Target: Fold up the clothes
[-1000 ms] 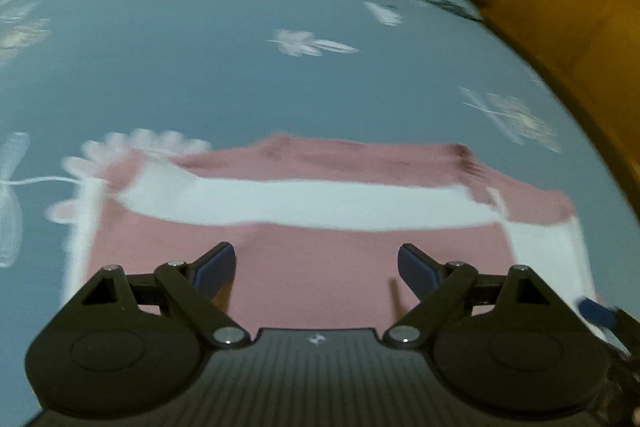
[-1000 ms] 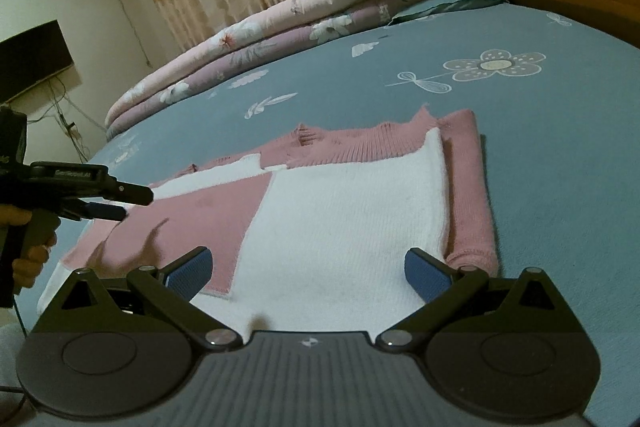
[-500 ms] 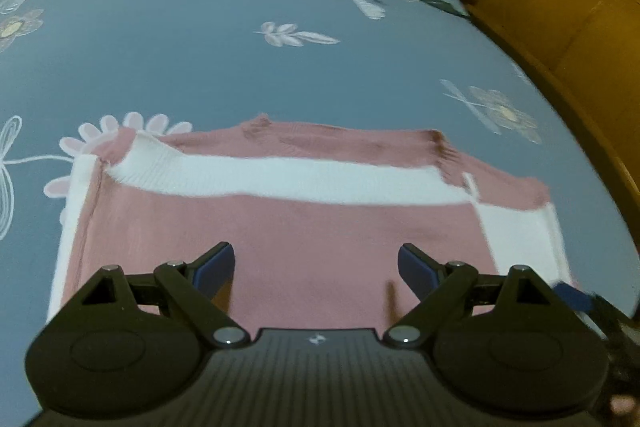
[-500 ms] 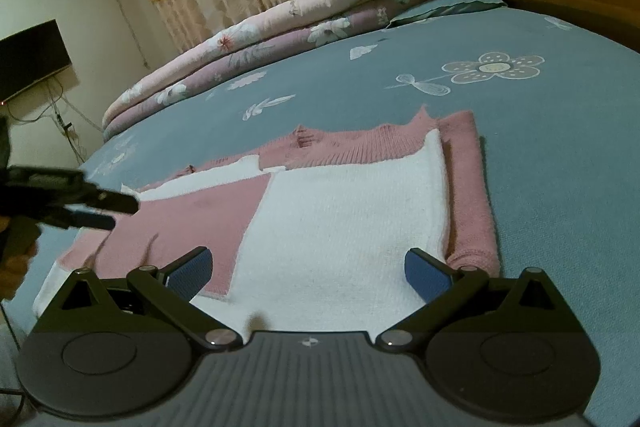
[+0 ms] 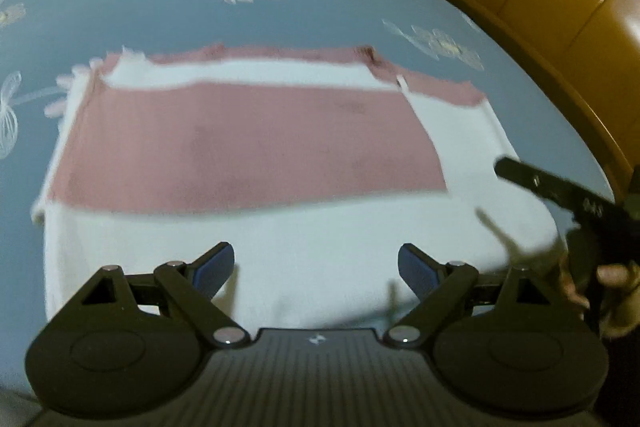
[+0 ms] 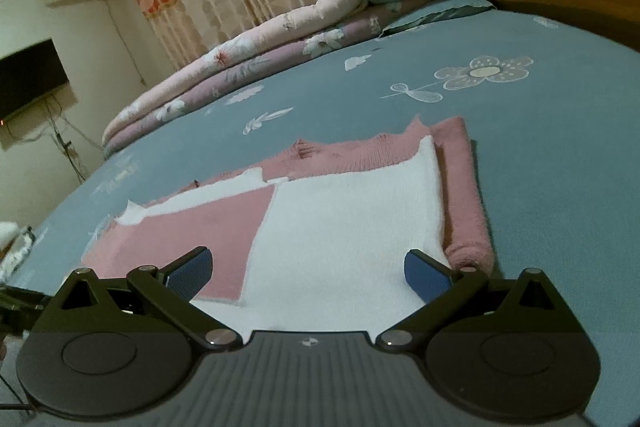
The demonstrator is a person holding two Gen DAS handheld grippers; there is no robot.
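Sweater (image 5: 248, 147), pink and white knit, is spread partly folded on the blue floral bedsheet (image 5: 240, 15). Both the left gripper (image 5: 316, 267) and the right gripper (image 6: 308, 273) are held wide open above its near white panel, nothing gripped. If only the top layer is pinched, the folded pink sleeve (image 6: 464, 203) could be dragged loose and the fold skewed.
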